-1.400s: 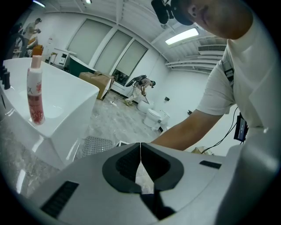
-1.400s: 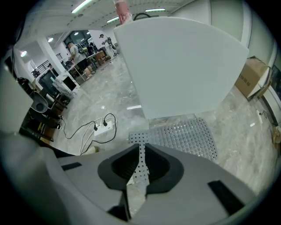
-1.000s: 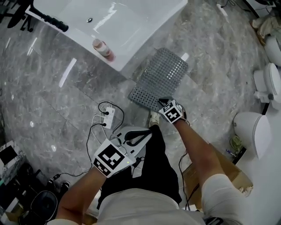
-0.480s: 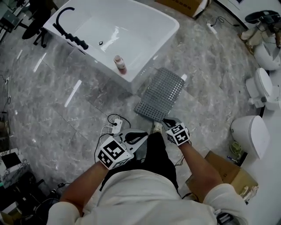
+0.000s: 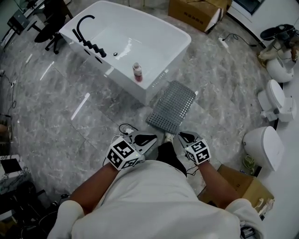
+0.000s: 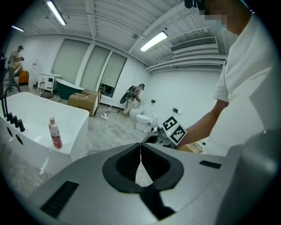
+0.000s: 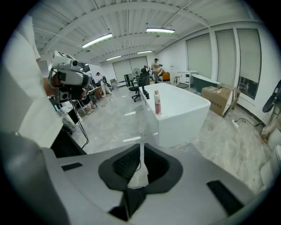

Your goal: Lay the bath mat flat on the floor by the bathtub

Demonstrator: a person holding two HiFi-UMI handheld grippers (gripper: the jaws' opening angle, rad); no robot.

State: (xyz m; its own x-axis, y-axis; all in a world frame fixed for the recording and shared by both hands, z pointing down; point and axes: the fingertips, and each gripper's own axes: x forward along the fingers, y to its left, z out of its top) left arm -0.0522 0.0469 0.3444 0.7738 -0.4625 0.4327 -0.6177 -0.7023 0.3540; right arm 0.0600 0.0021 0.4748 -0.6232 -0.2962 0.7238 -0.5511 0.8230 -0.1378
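Note:
The grey perforated bath mat [image 5: 172,106] lies flat on the marble floor, its far end against the white bathtub [image 5: 174,33]. Both grippers hang near the person's waist, apart from the mat's near edge. My left gripper [image 5: 148,138] is shut with nothing in it; in the left gripper view its tips [image 6: 140,147] meet. My right gripper [image 5: 183,136] holds nothing, and in the right gripper view a thin slit shows between its tips [image 7: 141,147]. A strip of the mat [image 7: 191,149] shows beyond them, beside the tub.
A pink bottle [image 5: 137,72] stands on the tub's rim. A white power strip with cables [image 5: 125,130] lies left of the mat. Toilets [image 5: 275,100] line the right side. Cardboard boxes sit at the back [image 5: 194,11] and at the right foot [image 5: 238,179].
Both grippers have drawn back from the mat toward the body. The right one was at the mat's near edge and is now clear of it. The head view has pulled back and up.

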